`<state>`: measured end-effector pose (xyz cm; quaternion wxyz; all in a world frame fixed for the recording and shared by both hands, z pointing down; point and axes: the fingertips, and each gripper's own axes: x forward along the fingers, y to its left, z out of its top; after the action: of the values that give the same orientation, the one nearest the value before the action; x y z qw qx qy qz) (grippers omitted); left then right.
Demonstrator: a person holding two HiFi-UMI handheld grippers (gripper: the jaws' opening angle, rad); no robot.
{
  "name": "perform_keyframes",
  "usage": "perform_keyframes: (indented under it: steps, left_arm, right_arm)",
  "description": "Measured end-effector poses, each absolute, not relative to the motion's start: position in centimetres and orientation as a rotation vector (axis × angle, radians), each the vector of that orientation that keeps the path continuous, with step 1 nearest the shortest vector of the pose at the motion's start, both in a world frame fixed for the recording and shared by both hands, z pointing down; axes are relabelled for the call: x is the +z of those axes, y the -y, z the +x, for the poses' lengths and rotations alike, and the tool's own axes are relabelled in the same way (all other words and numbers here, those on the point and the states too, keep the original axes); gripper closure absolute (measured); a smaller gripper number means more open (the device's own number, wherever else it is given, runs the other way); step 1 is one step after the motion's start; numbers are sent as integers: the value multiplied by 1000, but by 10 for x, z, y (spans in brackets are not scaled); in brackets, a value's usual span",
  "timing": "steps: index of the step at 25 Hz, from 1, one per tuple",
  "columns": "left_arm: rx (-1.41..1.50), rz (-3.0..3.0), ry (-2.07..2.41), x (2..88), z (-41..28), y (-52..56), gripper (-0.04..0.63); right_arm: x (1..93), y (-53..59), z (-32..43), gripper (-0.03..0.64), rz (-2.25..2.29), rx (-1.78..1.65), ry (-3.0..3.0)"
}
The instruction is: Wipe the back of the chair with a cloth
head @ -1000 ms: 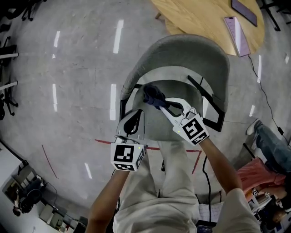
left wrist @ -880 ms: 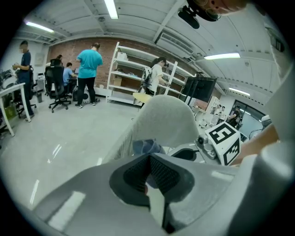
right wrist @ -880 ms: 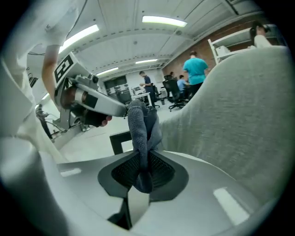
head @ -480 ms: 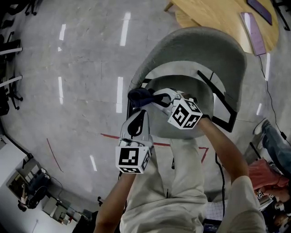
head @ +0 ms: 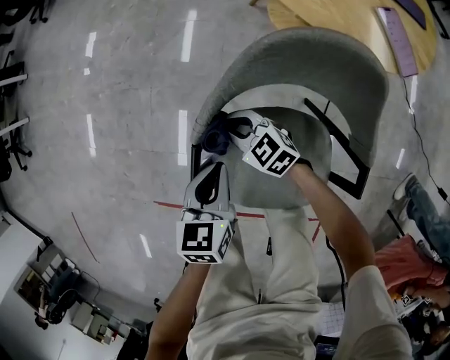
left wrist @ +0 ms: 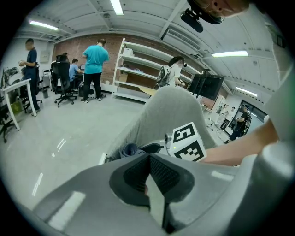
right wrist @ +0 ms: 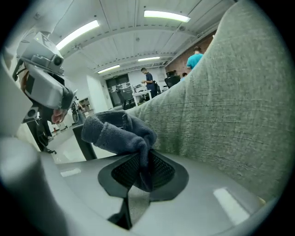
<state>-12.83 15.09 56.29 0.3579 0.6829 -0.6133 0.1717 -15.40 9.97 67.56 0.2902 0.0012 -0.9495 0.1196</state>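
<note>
Since a second ago, the right gripper (head: 232, 132) has carried the dark blue cloth (head: 214, 138) sideways, from nearer the middle of the chair's back to the backrest edge on the person's left. Seen from the head camera, a grey upholstered chair (head: 309, 63) stands on a polished concrete floor (head: 105, 105), with the person standing just behind it.

The right gripper's jaws are clamped on a fold of the cloth (right wrist: 117, 131). The rest of the cloth is bunched up beyond the jaws, right beside the woven grey fabric of the chair back (right wrist: 230, 106). Whether it actually presses on the fabric is not clear.

The left gripper (head: 213, 171) hangs lower, beside the chair's black frame (head: 194, 165) and below the cloth. In its own view its jaws are closed together with nothing between them.

A round wooden table (head: 330, 14) lies beyond the chair's far side.
</note>
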Motion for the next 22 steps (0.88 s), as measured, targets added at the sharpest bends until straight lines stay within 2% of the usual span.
perform_keyframes:
  steps: [11, 22]
  left_arm:
    - [467, 1806, 1575, 573, -130, -134, 595]
    - [472, 1847, 1561, 575, -121, -117, 595]
  right_arm:
    - [679, -65, -143, 545, 223, 484, 2529]
    - [685, -10, -102, 545, 595, 678, 2483]
